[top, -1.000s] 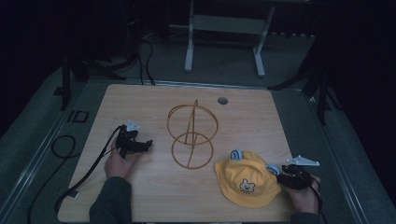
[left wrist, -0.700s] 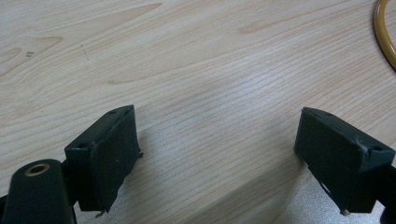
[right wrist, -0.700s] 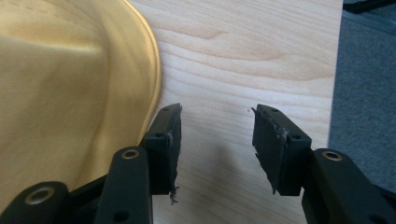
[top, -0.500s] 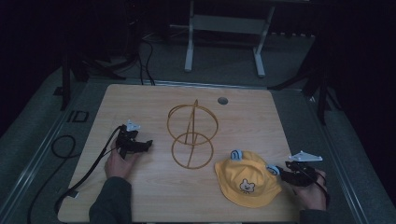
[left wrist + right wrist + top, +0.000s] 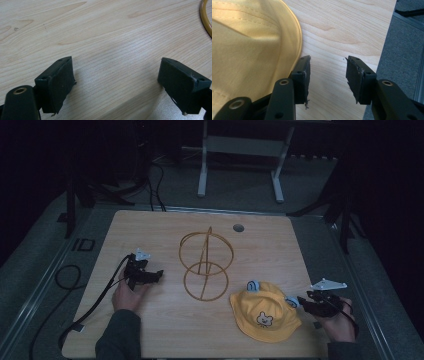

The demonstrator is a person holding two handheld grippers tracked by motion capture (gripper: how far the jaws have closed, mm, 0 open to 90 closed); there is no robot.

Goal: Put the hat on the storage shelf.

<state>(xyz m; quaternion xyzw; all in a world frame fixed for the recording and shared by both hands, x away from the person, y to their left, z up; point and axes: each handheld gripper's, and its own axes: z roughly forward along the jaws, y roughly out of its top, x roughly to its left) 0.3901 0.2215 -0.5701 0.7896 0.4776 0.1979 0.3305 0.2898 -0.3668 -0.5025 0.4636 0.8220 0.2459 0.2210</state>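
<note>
A yellow bucket hat (image 5: 265, 312) with a bear face and small blue ears lies crown up at the table's near right. My right gripper (image 5: 302, 302) hovers just off its right brim. In the right gripper view, the jaws (image 5: 328, 62) stand open over bare wood and have just been closing a little, with nothing between them. The hat's brim (image 5: 249, 50) lies against the outside of the left jaw. My left gripper (image 5: 156, 274) rests at the table's left, its jaws (image 5: 116, 65) wide open over bare wood. A gold wire stand (image 5: 206, 265) of rings stands mid-table.
The wooden table (image 5: 150, 230) has a round cable hole (image 5: 238, 227) near its far edge. The stand's base ring (image 5: 206, 20) curves past the left gripper. A black cable (image 5: 70, 275) loops off the left edge. The table's right edge (image 5: 387, 50) runs close to the right gripper.
My right gripper has risen slightly beside the hat's brim. The hat, the stand and my left gripper have kept their places.
</note>
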